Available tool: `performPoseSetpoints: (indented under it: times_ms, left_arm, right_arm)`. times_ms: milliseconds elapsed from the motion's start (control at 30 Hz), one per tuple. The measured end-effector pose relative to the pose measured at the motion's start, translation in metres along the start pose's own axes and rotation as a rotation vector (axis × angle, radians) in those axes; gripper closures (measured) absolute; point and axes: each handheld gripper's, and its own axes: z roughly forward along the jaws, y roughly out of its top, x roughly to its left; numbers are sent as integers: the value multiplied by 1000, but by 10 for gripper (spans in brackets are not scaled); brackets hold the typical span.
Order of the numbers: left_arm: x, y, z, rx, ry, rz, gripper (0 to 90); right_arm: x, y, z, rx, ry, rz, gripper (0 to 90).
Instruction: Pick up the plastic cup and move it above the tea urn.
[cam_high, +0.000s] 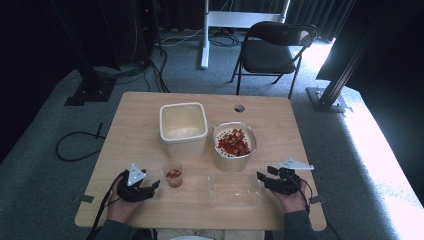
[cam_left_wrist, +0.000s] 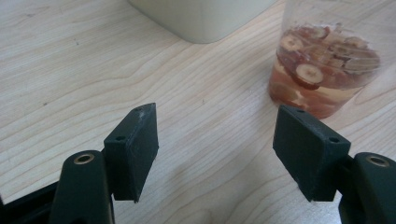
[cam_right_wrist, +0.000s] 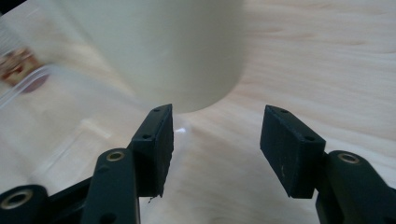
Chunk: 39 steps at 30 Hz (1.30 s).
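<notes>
A pale wooden table (cam_high: 150, 107) with visible grain stands on grey carpet, a black folding chair (cam_high: 272, 50) behind it and dark curtains at the back of the room. Near the front edge, the left gripper (cam_high: 152, 187) rests in the person's hand with its two black, blocky jaws spread apart; in the left gripper view (cam_left_wrist: 215, 149) only bare wood lies between them, and nothing is pinched. Just ahead of it and slightly to one side stands a small clear plastic cup (cam_high: 174, 176), upright, holding reddish dried fruit slices with pale centres (cam_left_wrist: 322, 74); the jaws are close to it but not touching. The right gripper (cam_high: 261, 177) is also parted, with nothing between its jaws (cam_right_wrist: 217, 144), and its tips sit at the right edge of a flat, clear plastic lid (cam_high: 234, 189) lying on the table. Behind the lid stands a cream, rounded-square tub (cam_high: 234, 150) full of red dried pieces, and beside that, to the left, a larger cream tub (cam_high: 183, 127) of the same smooth plastic.
</notes>
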Motion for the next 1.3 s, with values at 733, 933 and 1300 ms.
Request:
performPoseSetpoints:
  times_ms: [733,933,1300]
  left_arm:
    - [-3,0,6,31,16,33,325]
    - [-3,0,6,33,18,35,327]
    - [-3,0,6,35,22,38,329]
  right_arm:
    - [16,3,21,117,51,-20,766]
    - [13,9,5,46,78,2,809]
    - [16,15,-8,7,111,-21,846]
